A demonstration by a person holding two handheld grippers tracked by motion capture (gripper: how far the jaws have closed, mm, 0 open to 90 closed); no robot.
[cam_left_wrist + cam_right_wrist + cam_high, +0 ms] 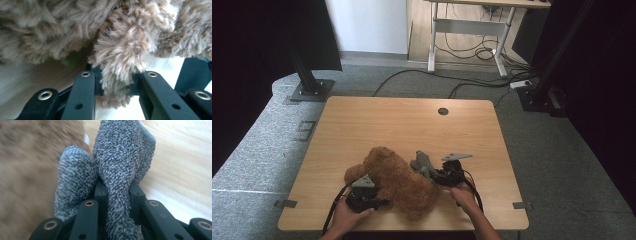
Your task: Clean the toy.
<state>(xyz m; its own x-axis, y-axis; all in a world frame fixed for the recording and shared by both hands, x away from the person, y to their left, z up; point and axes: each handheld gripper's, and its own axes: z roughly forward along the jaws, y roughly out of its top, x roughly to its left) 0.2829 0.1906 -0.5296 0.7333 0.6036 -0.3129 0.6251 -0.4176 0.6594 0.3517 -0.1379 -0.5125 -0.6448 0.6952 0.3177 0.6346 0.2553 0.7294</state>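
My right gripper (117, 202) clamped on a folded grey terry cloth (120, 165), cloth rising upright between my black jaws, blurred brown plush (27, 170) at left, pale wooden table (185, 170) at right.

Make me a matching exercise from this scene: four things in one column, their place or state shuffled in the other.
1. teddy bear
2. grey cloth
3. left gripper
4. cable hole

A. far part of the table top
B. shut on a tuft of brown fur
C. pinched in the right gripper
D. lying on the table between both hands

Pairs: 1-D, 2-C, 3-B, 4-A
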